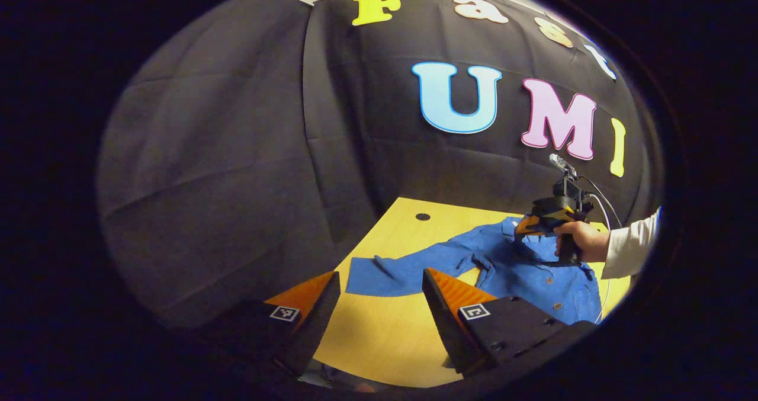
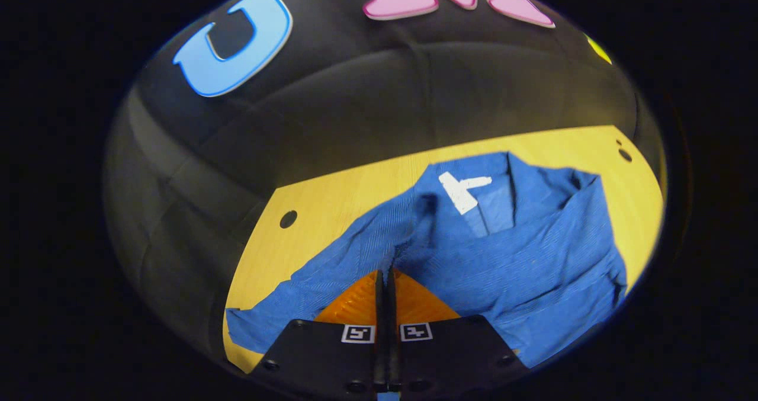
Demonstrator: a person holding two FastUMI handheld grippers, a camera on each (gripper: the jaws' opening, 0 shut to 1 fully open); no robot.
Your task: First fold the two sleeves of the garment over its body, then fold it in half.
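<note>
- At the bottom of the right gripper view, my right gripper (image 2: 384,279) has its fingers pressed together, pinching a ridge of blue cloth on the shirt (image 2: 521,259).
- In the left gripper view, my left gripper (image 1: 379,294) hangs spread and empty above the wooden table (image 1: 379,342), near the outstretched sleeve (image 1: 402,268).
- The shirt lies flat on the table, collar toward the booth wall, with a white neck label (image 2: 463,191) and small front buttons.
- It looks light, soft and limp, so I judge it will sag and wrinkle when lifted; the cuff end of the sleeve seems the best hold for folding it over the body.
</note>
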